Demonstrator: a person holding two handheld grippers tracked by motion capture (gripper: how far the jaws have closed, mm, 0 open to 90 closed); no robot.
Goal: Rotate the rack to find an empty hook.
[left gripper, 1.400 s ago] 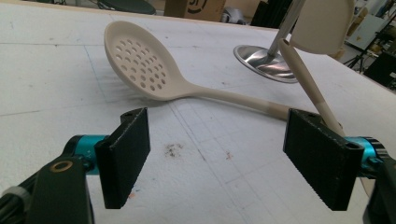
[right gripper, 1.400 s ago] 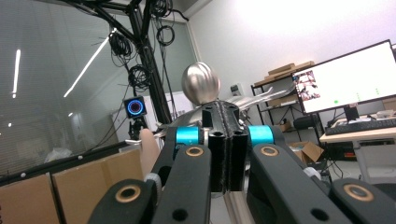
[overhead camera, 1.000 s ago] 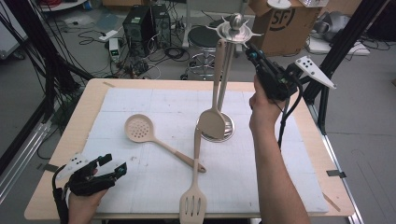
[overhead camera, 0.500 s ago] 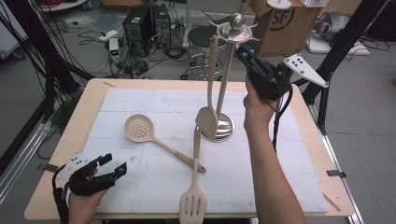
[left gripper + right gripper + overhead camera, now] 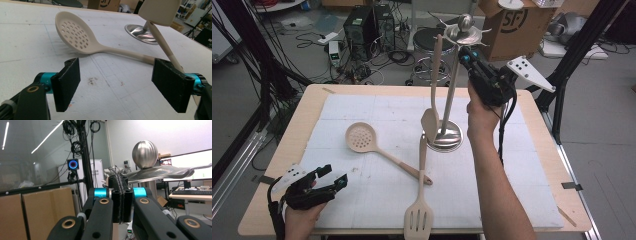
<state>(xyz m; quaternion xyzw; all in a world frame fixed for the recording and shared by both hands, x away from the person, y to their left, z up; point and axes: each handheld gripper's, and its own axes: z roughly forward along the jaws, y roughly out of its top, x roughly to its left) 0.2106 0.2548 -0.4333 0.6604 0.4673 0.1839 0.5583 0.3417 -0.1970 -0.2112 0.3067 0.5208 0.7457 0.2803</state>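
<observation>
Right gripper (image 5: pixel 468 54), upper right of the high view, is closed on nothing beside the stand (image 5: pixel 451 100), where a spatula (image 5: pixel 432 107) hangs. Left gripper (image 5: pixel 328 179) rests open, lower left. Advice: back away slowly without nudging the stand.

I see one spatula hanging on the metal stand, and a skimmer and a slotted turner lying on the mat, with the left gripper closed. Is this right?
Not quite: the left gripper is open, its jaws standing wide apart with nothing between them, as the left gripper view shows. The rest holds: one spatula hangs on the stand, and the skimmer and slotted turner lie on the mat.
</observation>
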